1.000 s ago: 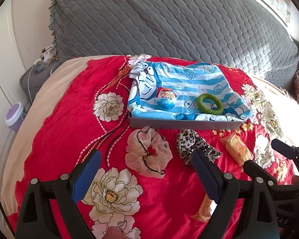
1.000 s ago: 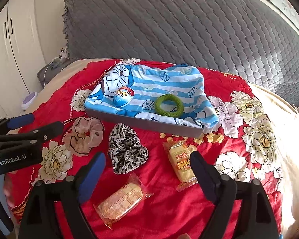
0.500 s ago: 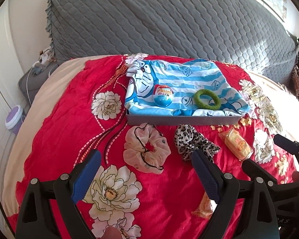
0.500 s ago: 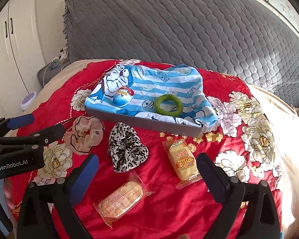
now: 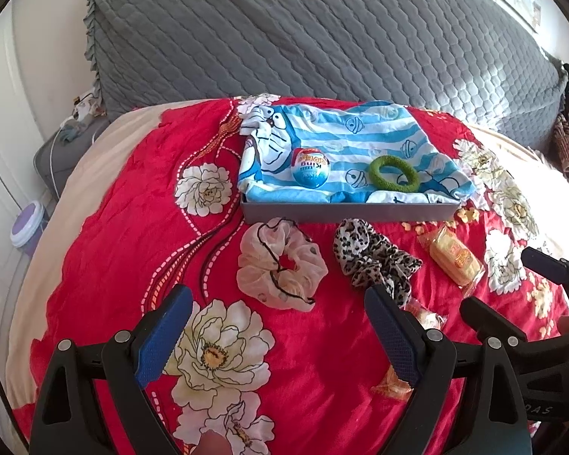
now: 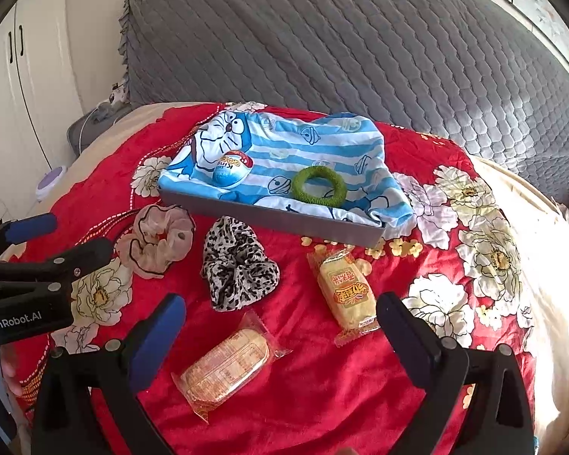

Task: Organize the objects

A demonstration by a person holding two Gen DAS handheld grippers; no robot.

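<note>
Right hand-held gripper point(image 6: 280, 326) open, crinkly snack packet point(image 6: 227, 369)

Each gripper is built as a black, clamp-like frame with triangular cut-outs, and silver round screw heads are set at the finger joints. The left gripper point(image 5: 278, 303) and the right gripper point(image 6: 280, 314) are both fitted with blue, finely textured pads point(image 5: 163, 335) on the inner finger faces. White "GenRobot.AI" lettering point(image 6: 13, 320) is printed on the left gripper's black body.
</note>
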